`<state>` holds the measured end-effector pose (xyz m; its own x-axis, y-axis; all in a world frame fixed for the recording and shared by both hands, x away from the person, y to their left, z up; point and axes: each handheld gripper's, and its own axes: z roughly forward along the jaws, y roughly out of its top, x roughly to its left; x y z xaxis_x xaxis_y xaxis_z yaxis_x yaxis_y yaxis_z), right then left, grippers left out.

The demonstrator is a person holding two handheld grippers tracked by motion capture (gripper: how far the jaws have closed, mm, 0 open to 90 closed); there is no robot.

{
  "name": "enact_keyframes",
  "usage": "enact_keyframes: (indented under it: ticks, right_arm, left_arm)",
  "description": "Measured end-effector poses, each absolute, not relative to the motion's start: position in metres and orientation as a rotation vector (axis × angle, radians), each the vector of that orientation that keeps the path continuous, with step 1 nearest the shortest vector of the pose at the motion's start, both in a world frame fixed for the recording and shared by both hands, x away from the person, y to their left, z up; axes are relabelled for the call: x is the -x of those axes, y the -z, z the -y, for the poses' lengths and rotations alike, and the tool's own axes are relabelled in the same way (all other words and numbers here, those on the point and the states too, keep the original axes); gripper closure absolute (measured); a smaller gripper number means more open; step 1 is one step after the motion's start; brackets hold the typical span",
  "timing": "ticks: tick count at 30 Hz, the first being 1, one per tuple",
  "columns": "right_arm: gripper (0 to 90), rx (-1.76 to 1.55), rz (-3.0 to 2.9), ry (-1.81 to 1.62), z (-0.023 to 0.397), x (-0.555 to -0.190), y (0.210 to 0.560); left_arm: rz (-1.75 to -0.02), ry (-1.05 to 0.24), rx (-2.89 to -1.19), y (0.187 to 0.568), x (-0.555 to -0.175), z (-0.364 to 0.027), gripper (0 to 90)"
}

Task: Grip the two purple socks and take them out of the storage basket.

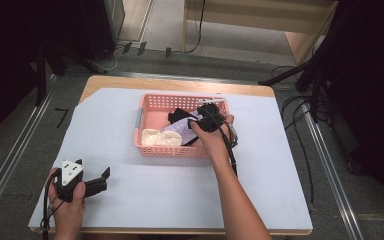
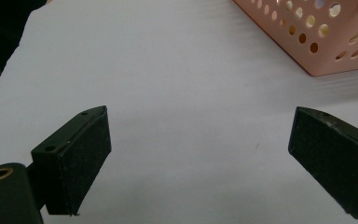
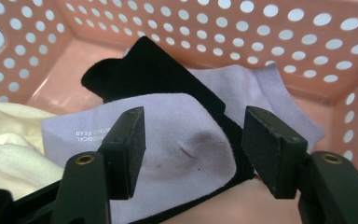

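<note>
A pink perforated basket (image 1: 147, 102) stands on the white sheet at the middle of the table. It holds a lavender sock (image 3: 182, 140), a black sock (image 3: 154, 70) and a cream cloth (image 3: 4, 140). My right gripper (image 3: 193, 140) reaches into the basket, open, its jaws on either side of the lavender sock's heel and just above it. In the high view the right gripper (image 1: 207, 120) is over the basket's right part. My left gripper (image 1: 97, 182) rests open on the sheet at the near left, nothing between its jaws (image 2: 200, 154).
The white sheet (image 1: 260, 165) covers most of the wooden table (image 1: 170, 82). The basket's corner (image 2: 321, 51) lies ahead and to the right of the left gripper. Cables and dark stands sit on the floor around the table.
</note>
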<state>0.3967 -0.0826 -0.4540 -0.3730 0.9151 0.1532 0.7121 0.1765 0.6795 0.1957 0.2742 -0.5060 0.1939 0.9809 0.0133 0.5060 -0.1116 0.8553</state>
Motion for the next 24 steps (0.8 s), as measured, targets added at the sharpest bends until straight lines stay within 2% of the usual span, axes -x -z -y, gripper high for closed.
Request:
enact_keyframes:
  ticks: [9, 13, 17, 18, 19, 20, 22, 24]
  right_arm:
    - [34.7, -1.639, -2.280, -0.799, 0.073, -0.412, 0.457]
    - [34.8, -1.668, -2.314, -0.704, 0.068, -0.421, 0.458]
    - [39.0, -1.618, -2.373, -0.662, 0.062, -0.424, 0.459]
    - [51.6, -1.571, -2.448, -0.615, 0.057, -0.425, 0.461]
    - [51.6, -1.571, -2.448, -0.615, 0.057, -0.425, 0.461]
    - [67.7, -1.536, -2.487, -0.608, 0.055, -0.423, 0.462]
    - [79.4, -1.523, -2.473, -0.639, 0.056, -0.420, 0.461]
    - [81.5, -1.532, -2.469, -0.688, 0.058, -0.417, 0.459]
  left_arm:
    - [-1.407, -0.809, -1.726, 0.506, -0.196, -0.274, 6.2]
    - [-1.407, -0.809, -1.731, 0.506, -0.196, -0.274, 6.2]
    - [-1.408, -0.807, -1.725, 0.506, -0.196, -0.274, 6.2]
    - [-1.409, -0.805, -1.729, 0.506, -0.196, -0.274, 6.2]
    - [-1.409, -0.802, -1.731, 0.506, -0.196, -0.275, 6.2]
    - [-1.409, -0.801, -1.731, 0.506, -0.196, -0.275, 6.2]
    - [-1.409, -0.801, -1.728, 0.506, -0.196, -0.275, 6.2]
    - [-1.408, -0.797, -1.728, 0.506, -0.196, -0.275, 6.2]
